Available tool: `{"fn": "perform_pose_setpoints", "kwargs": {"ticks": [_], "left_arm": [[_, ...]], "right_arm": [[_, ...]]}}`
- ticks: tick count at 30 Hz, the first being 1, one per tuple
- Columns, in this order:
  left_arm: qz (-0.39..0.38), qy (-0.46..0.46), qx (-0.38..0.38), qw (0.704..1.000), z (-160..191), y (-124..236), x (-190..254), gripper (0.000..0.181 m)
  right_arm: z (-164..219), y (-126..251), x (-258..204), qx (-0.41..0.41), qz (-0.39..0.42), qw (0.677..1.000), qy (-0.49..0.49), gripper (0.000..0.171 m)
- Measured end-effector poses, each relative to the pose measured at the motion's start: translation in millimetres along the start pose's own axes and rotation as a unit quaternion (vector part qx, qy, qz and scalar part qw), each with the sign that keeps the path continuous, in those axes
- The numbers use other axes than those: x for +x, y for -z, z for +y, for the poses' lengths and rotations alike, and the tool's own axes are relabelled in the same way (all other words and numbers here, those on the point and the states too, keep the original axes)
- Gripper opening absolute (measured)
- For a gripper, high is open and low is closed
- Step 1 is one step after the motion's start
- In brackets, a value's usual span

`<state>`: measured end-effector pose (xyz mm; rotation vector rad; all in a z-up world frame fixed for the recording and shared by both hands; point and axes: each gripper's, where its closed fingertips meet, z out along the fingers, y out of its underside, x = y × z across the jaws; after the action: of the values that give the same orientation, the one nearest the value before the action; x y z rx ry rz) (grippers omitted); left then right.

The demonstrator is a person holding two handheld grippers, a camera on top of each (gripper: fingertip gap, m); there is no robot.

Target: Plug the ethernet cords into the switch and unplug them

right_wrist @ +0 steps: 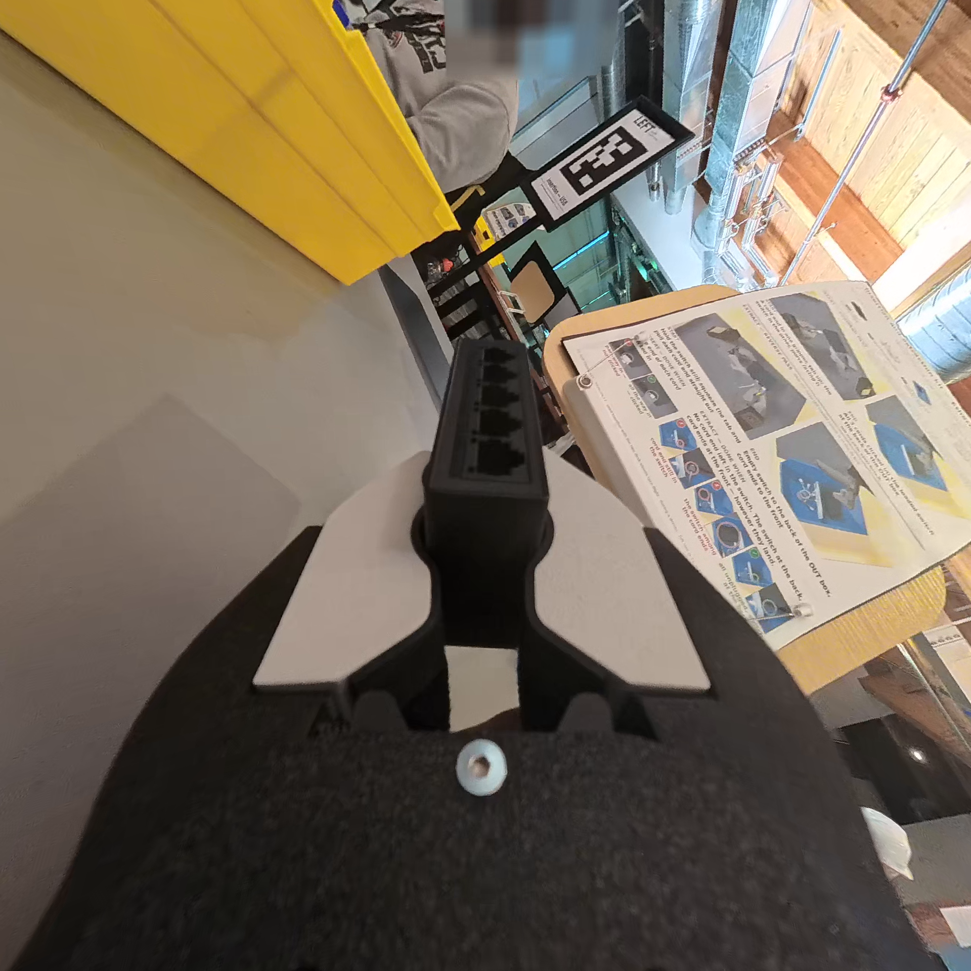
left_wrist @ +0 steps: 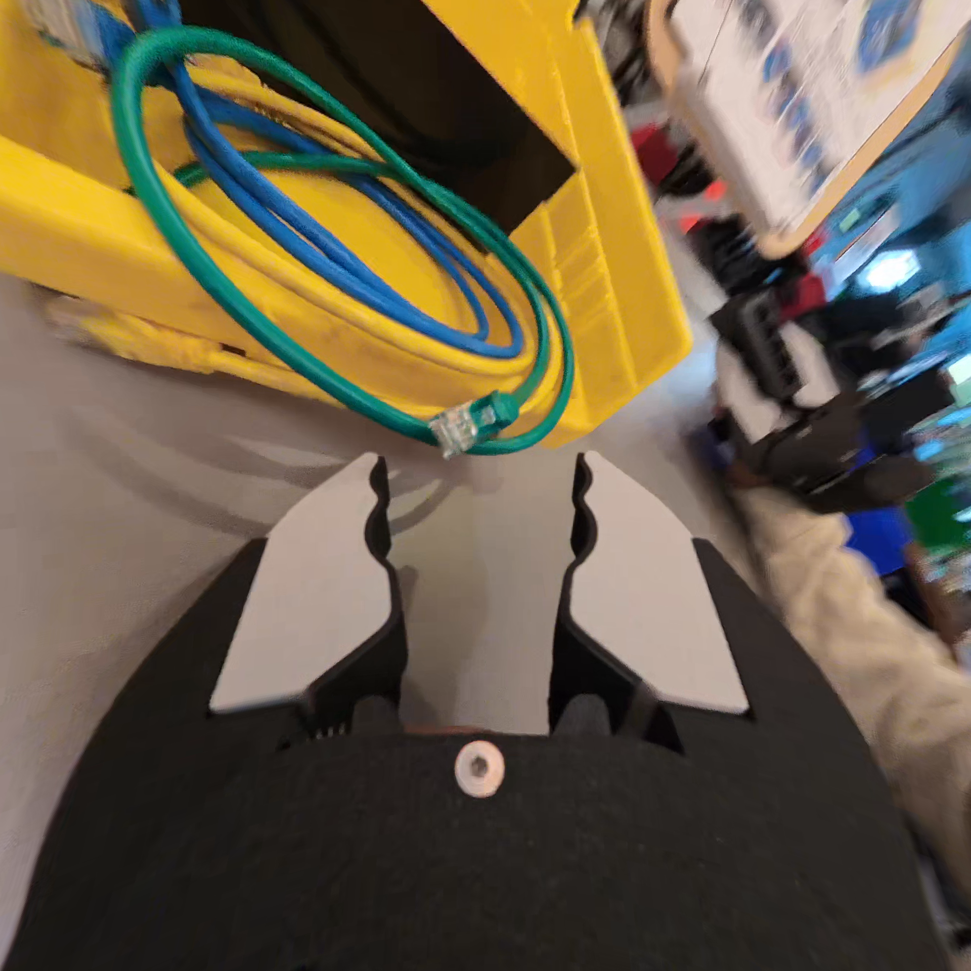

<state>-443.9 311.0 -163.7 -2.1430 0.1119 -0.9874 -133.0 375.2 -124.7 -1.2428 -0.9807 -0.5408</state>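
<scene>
In the left wrist view my left gripper [left_wrist: 481,465] is open and empty, just short of the clear plug [left_wrist: 456,426] of a green ethernet cord [left_wrist: 173,231]. The green cord is coiled with a blue cord [left_wrist: 336,252] and a yellow cord [left_wrist: 368,347] over the edge of a yellow bin [left_wrist: 604,210]. In the right wrist view my right gripper [right_wrist: 486,475] is shut on a black network switch [right_wrist: 486,436], held up with its row of empty ports facing the camera. The switch and right gripper also show blurred at the right of the left wrist view [left_wrist: 772,347].
A pale tabletop [left_wrist: 131,473] lies under the cords. The yellow bin [right_wrist: 252,131] stands at the upper left in the right wrist view. A board with a printed instruction sheet [right_wrist: 762,446] stands at the right. A person in a grey top [right_wrist: 457,105] stands behind the bin.
</scene>
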Motion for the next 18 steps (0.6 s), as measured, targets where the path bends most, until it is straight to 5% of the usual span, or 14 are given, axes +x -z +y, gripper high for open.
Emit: {"fn": "perform_pose_setpoints", "kwargs": {"ticks": [3, 5, 7, 8, 12, 18], "left_arm": [[0.064, 0.123, 0.074, 0.988, -23, -2, 6, 0.058], [0.089, 0.194, 0.112, 0.970, -35, 0, -1, 0.027], [0.097, 0.215, 0.123, 0.964, -37, 1, -4, 0.018], [0.091, 0.201, 0.118, 0.968, -36, 2, -2, 0.006], [0.045, 0.038, 0.120, 0.991, -52, 23, 22, 0.005], [0.049, -0.125, 0.131, 0.982, -97, 62, 67, 0.005]], "right_arm": [[0, -1, -3, -0.002, -0.007, 1.000, 0.005, 0.031], [0, -1, -5, -0.003, -0.010, 1.000, 0.011, 0.031], [0, -1, -6, -0.002, -0.010, 1.000, 0.014, 0.030], [0, -1, -6, -0.003, -0.011, 1.000, 0.014, 0.031], [2, -1, -6, -0.008, -0.008, 1.000, 0.017, 0.031], [2, 0, -6, -0.008, -0.005, 1.000, 0.022, 0.031]]}}
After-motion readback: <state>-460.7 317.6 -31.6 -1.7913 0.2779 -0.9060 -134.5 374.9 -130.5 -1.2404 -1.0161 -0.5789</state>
